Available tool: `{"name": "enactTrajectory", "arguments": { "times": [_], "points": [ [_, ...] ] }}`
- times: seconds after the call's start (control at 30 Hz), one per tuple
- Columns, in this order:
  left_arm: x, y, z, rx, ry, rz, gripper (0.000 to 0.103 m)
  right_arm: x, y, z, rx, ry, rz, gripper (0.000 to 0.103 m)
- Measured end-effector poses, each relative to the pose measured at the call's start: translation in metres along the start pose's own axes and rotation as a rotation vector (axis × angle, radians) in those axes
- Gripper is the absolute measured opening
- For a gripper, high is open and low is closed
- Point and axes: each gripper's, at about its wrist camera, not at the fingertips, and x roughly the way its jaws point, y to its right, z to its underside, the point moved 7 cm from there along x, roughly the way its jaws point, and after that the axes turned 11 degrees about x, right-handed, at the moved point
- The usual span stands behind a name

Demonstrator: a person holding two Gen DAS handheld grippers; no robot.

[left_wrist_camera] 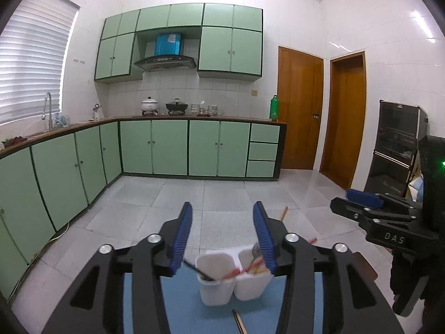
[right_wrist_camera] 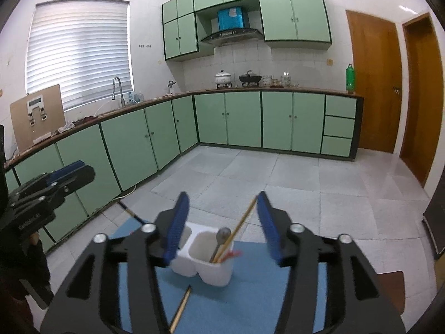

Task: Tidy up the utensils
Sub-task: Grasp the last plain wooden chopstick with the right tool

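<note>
A white two-compartment utensil holder (right_wrist_camera: 205, 261) stands on a blue mat (right_wrist_camera: 250, 300) low in the centre of the right wrist view. Its right-hand compartment in that view holds a metal spoon (right_wrist_camera: 222, 236) with the bowl up, a long wooden chopstick (right_wrist_camera: 242, 222) leaning toward the upper right, and something red (right_wrist_camera: 232, 254) at the rim. The compartment on the left of that view is partly hidden behind a blue finger pad. A dark-tipped chopstick (right_wrist_camera: 130, 213) rises from that side toward the left of the frame. One more wooden chopstick (right_wrist_camera: 182, 307) lies flat on the mat, just in front of the holder, toward the bottom edge.

In the left wrist view the same holder (left_wrist_camera: 222, 281) sits low in the centre, with the loose chopstick (left_wrist_camera: 239, 320) below it on the mat (left_wrist_camera: 183, 306).

The right tool (right_wrist_camera: 219, 222) fills the lower half of its own view, its two blue-padded fingers spread wide apart with nothing between them, one on either side of the holder in the frame. The left tool (left_wrist_camera: 222, 228) is likewise spread wide and grips nothing. Each tool also shows at the edge of the other's view: the right one at the right edge of the left wrist view, the left one at the left edge of the right wrist view.

Beyond the mat lies a grey tiled floor (right_wrist_camera: 278, 175), then an L-shaped run of pale green cabinets (right_wrist_camera: 244, 119) under a dark worktop (right_wrist_camera: 264, 90). Two wooden doors (right_wrist_camera: 372, 80) stand at the right of the frame.
</note>
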Motion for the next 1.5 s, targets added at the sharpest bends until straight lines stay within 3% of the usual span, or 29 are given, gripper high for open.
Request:
{"name": "enactTrajectory", "arguments": {
  "times": [0.13, 0.47, 0.77, 1.13, 1.4, 1.5],
  "points": [
    [-0.026, 0.012, 0.036, -0.024, -0.032, 0.007, 0.058, -0.026, 0.003, 0.038, -0.011, -0.005, 0.012, 0.089],
    [-0.037, 0.03, 0.16, -0.047, -0.272, -0.013, 0.062, -0.041, 0.004, 0.149, 0.05, -0.158, 0.033, 0.093],
    [-0.035, 0.046, 0.239, -0.038, -0.428, -0.002, 0.062, -0.034, 0.0, 0.223, 0.097, -0.28, 0.067, 0.093],
    [-0.04, 0.053, 0.302, -0.015, -0.551, 0.006, 0.062, -0.021, -0.015, 0.294, 0.08, -0.435, 0.07, 0.093],
    [-0.042, 0.044, 0.304, -0.031, -0.564, -0.007, 0.062, -0.017, -0.032, 0.314, 0.037, -0.475, 0.073, 0.092],
    [-0.044, 0.042, 0.304, -0.04, -0.566, -0.008, 0.062, -0.013, -0.038, 0.319, 0.006, -0.488, 0.081, 0.083]
  ]
}}
